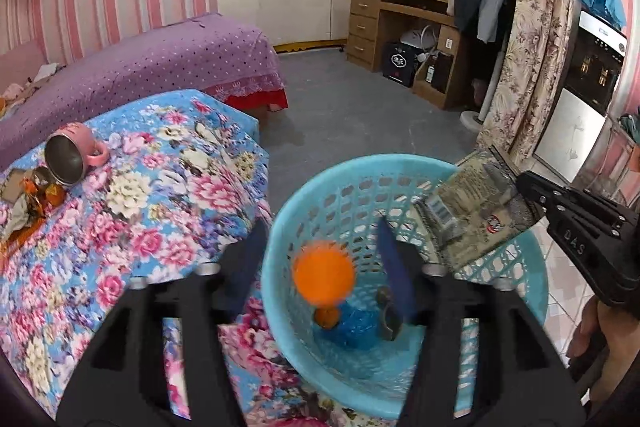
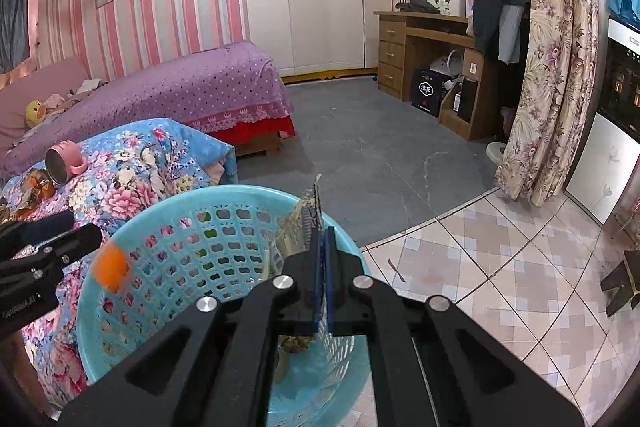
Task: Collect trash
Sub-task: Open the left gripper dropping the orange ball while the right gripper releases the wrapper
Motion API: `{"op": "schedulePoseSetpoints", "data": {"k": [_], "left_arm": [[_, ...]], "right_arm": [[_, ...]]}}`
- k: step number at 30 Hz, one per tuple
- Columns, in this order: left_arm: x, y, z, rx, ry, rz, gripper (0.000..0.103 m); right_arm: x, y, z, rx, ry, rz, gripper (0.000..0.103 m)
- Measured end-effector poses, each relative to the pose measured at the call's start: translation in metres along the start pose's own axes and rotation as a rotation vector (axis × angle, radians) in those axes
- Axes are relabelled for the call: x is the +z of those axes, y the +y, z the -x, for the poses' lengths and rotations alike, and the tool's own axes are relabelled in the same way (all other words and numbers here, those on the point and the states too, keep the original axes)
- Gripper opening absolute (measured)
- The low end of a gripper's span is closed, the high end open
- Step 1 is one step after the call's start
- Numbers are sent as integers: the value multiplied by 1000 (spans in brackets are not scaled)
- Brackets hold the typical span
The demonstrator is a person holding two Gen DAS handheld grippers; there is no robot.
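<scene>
Left wrist view: the left gripper [image 1: 320,259] hangs over a round turquoise plastic basket [image 1: 512,267] with lattice walls, its black fingers spread wide and gripping nothing. Between them a blurred orange ball [image 1: 324,273] is inside the basket's mouth, apart from both blue pads. On the basket's floor lie a crumpled blue wrapper [image 1: 358,327], a small orange piece [image 1: 326,319] and a dark scrap [image 1: 386,315]. Left of the basket a floral cloth [image 1: 140,187] bears a tipped pink steel-lined mug [image 1: 74,157] and crumpled litter [image 1: 28,203]. From the basket's right the right gripper [image 1: 528,195] holds a flat printed packet [image 1: 476,203] over the rim.

Right wrist view: the right gripper [image 2: 323,247] points down at the basket [image 2: 120,239], pads clamped on the thin packet [image 2: 306,219], seen edge-on above the far rim. The ball [image 2: 112,267] blurs by the left rim, just beside the left gripper's fingers [image 2: 76,241].
</scene>
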State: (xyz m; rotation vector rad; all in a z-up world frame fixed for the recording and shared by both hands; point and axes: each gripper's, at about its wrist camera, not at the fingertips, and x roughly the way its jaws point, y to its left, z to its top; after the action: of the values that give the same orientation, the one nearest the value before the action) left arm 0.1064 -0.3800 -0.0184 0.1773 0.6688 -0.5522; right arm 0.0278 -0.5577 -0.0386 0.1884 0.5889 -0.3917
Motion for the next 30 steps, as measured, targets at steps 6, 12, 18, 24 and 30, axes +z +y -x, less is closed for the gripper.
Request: {"op": "schedulePoseSetpoints", "data": {"k": [6,12,18,24,30], "left_arm": [[0,21,10,76,-44,14,92],[-4,48,20,121,-52,55,95],[-8,73,36,164,-70,73,96],[-10,99,53,189,-88,101,97],[-11,123,71,215,-115,109,97]], "right_arm": [[0,7,-2,-8,3,28,2],[-1,19,-2,-20,3,55,2],[1,36,-6,-33,9,80,4],[3,53,-4,-24,-5,84,70],[7,71,-6,-35,-13,63,95]]}}
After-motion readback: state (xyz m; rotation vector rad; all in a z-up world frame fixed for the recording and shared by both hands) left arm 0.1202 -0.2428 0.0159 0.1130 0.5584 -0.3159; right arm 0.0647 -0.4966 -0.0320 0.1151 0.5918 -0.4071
